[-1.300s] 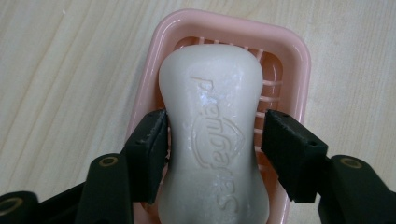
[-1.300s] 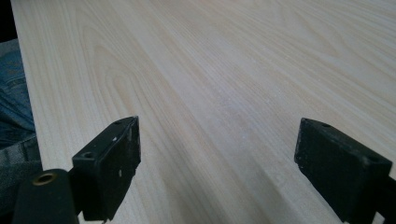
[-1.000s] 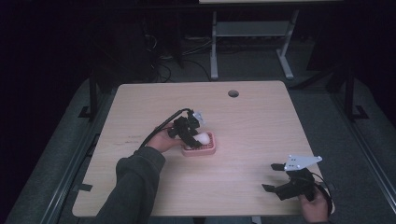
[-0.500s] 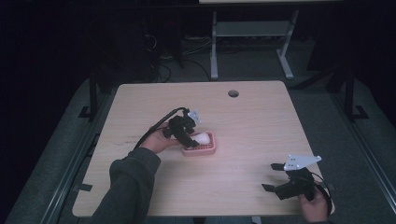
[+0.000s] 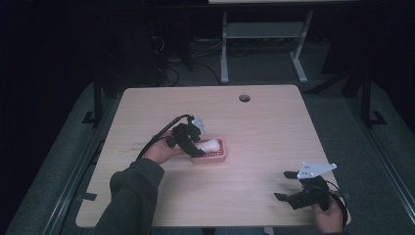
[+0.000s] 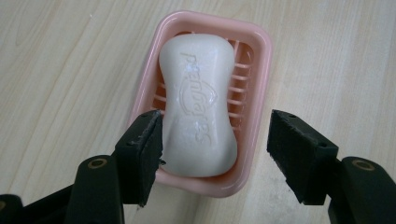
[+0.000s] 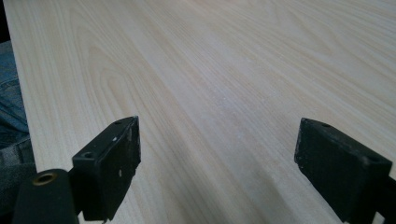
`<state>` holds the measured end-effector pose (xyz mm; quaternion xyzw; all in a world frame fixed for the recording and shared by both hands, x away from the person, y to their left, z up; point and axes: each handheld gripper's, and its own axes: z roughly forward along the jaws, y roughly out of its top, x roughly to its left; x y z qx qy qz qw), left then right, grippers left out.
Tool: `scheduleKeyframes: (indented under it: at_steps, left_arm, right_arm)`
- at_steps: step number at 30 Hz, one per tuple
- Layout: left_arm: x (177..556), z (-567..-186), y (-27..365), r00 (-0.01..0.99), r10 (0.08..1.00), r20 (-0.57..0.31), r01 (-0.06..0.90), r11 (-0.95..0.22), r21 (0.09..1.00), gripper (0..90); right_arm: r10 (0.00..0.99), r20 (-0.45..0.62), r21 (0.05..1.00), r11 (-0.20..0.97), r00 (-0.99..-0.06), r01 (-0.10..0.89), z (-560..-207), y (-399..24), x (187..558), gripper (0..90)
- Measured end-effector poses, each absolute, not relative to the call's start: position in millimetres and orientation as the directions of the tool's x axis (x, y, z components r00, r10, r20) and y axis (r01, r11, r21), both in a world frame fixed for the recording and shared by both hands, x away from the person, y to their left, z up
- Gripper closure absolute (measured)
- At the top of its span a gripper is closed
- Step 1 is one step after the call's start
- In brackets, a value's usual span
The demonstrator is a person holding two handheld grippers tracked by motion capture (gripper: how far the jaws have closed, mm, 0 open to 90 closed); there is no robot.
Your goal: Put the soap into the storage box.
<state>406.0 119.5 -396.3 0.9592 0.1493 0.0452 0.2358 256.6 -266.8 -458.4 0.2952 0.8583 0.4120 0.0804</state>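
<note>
soap: we read "safeguard" embossed on the white soap bar (image 6: pixel 199 105), lying in the pink soap dish (image 6: pixel 259 70) mid-table (image 5: pixel 274 127).
left gripper (image 6: pixel 215 144): jaws spread either side of the bar, gripping nothing.
right gripper (image 7: pixel 217 170): jaws wide, empty, over bare wood at the near right corner.

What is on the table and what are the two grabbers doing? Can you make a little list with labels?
table: light wooden table with a round hole near its far edge
soap: white soap bar, lying in the dish
dish: pink soap dish, flat on the table
left gripper: over the dish, jaws open, one on each side of the soap's near end
right gripper: near the table's front right corner, jaws open, nothing between them
</note>
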Motion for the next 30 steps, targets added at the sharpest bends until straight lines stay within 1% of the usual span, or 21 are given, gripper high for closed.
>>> scheduleKeyframes:
  at_steps: [19, 25, 30]
  left_arm:
    - [391.7, -390.3, 136.3, 0.944, 0.330, 0.019, 0.281, -0.829, 0.484, 29.7]
    - [386.3, -388.2, 138.3, 0.946, 0.322, 0.028, 0.268, -0.830, 0.489, 29.5]
    - [382.8, -391.7, 144.3, 0.943, 0.332, 0.026, 0.277, -0.826, 0.492, 29.1]
  right_arm:
    - [0.577, 0.106, 0.751, 0.487, -0.810, 0.446, -458.3, -265.2, 256.5, 14.1]
    - [0.579, 0.106, 0.751, 0.486, -0.809, 0.446, -458.2, -265.1, 256.5, 14.2]
    - [0.579, 0.105, 0.748, 0.489, -0.808, 0.448, -458.4, -264.4, 256.7, 14.2]
